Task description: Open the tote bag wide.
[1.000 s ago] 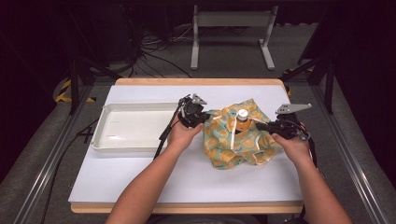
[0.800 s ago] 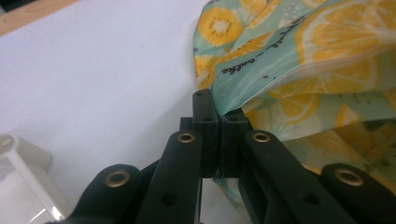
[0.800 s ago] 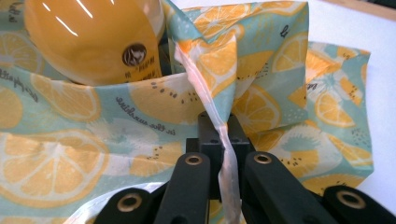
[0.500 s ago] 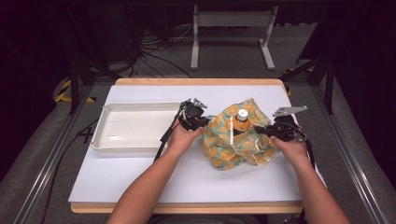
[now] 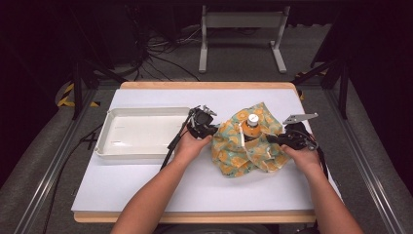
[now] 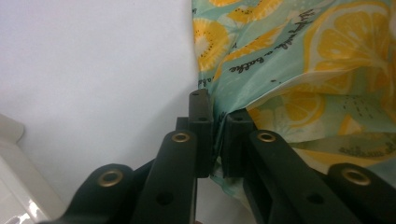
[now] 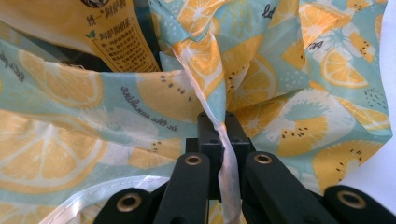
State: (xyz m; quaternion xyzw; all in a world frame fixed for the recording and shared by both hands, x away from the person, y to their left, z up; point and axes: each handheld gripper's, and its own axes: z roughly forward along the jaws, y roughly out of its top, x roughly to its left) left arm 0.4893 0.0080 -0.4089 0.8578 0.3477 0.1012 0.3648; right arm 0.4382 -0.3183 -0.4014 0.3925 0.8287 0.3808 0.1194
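Note:
A teal cloth bag (image 5: 246,148) printed with orange slices lies crumpled on the white table, with an orange bottle (image 5: 253,118) standing in it, white cap up. My left gripper (image 5: 207,127) is at the bag's left edge. Its jaws have just been opening, and in the left gripper view (image 6: 218,121) a narrow gap shows with the bag's (image 6: 299,60) edge still in it. My right gripper (image 5: 272,140) is at the bag's right side, shut (image 7: 219,123) on a white-hemmed fold of the bag (image 7: 289,70). The bottle's label (image 7: 112,32) shows just beyond.
A white rectangular tray (image 5: 141,153) sits left of the bag, its near corner (image 6: 14,186) beside my left gripper. Bare white table surface lies in front of the bag. Black cables trail from both grippers; metal rails run along both table sides.
The right gripper has drifted slightly inward and toward the person with its fold, bunching the bag a little narrower. The left hand has stayed put.

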